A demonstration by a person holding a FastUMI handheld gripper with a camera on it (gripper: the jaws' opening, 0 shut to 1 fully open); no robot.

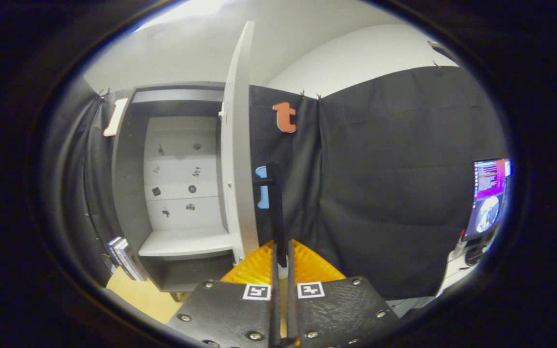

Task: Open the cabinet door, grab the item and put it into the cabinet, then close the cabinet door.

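While tongs point(281, 261) clamp dark door handle point(275, 212), cabinet door point(236, 159) stands open edge-on; shelf point(184, 243) bare, lower compartment shadowed.

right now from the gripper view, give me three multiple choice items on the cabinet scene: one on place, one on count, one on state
1. Where does the monitor stand?
A. inside the cabinet
B. off past the cloth wall, on the far side from the cabinet
C. between the fingers

2. How many books lean by the cabinet?
A. none
B. a small stack, exact count unclear
C. a dozen

3. What state is the door in?
A. swung open
B. shut
C. off its hinges on the floor

Answers:
1 B, the screen glows beyond the wall.
2 B, a few spines show by the cabinet's side.
3 A, the shelf shows past it; the gripper is shut on the dark handle.
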